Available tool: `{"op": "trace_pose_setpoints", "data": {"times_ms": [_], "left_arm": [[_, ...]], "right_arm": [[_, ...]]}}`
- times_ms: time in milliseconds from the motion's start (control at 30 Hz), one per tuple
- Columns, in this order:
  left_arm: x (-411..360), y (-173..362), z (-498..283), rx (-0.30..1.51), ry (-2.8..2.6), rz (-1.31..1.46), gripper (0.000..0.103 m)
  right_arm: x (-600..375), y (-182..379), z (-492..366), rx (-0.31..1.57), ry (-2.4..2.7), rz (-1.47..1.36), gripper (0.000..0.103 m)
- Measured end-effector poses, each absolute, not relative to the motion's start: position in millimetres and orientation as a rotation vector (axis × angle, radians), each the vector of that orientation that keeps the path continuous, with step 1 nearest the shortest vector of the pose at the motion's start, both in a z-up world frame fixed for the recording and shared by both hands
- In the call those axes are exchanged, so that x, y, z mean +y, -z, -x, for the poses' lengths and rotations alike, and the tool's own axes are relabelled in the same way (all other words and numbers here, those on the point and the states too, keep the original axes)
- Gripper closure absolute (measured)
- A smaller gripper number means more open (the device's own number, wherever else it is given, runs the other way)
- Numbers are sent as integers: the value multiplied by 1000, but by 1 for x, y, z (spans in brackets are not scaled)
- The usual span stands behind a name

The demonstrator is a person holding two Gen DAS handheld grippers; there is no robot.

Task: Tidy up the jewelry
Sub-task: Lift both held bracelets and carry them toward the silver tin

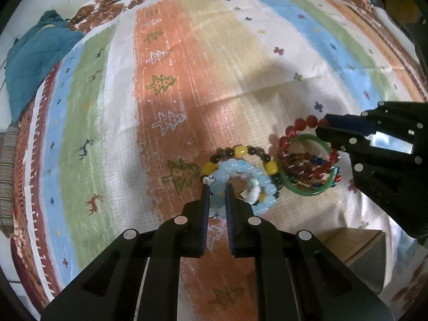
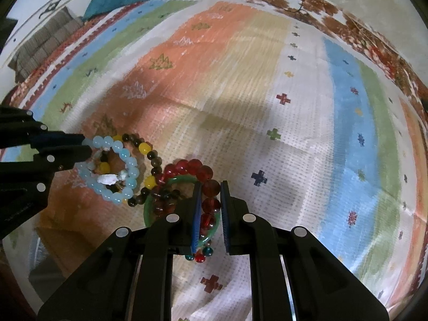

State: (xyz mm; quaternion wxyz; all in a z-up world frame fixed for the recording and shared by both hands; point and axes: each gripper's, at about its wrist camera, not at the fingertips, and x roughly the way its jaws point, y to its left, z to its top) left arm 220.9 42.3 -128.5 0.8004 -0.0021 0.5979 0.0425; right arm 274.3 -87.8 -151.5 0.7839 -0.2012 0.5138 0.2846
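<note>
1. Left tongs (image 1: 217,188) were clamped on a bead of the pale blue bracelet (image 1: 240,171). Right tongs (image 2: 210,187) were pinched on the big red bead bracelet (image 2: 192,167), as far as I could tell; a sliver of gap showed beside the bead.
2. Everything sat in one tangle on the striped cloth (image 1: 227,53) covering the desk: blue strand over a brown-and-yellow bead bracelet (image 1: 240,151), red strand looped through a green bangle (image 1: 302,191).
3. Handling guess: the bead strands looked light, floppy and probably stretchy, with glossy beads likely to slip, so grip across one bead. The bangle looked rigid and chippable; take it by the rim.
4. The left view showed a box-like thing (image 1: 355,243) at the cloth's edge. The right view showed small teal and red beads (image 2: 200,254) dangling between its tongs, plus the white charm (image 2: 108,178).
</note>
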Motion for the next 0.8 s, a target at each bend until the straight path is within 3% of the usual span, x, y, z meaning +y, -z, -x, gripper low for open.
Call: {"op": "trace_pose_setpoints", "data": {"times_ms": [800], "left_arm": [[45,74,-189,1146,-72,107,92]], "right_arm": [[-122,107,-248,1045,-528,328,89]]}}
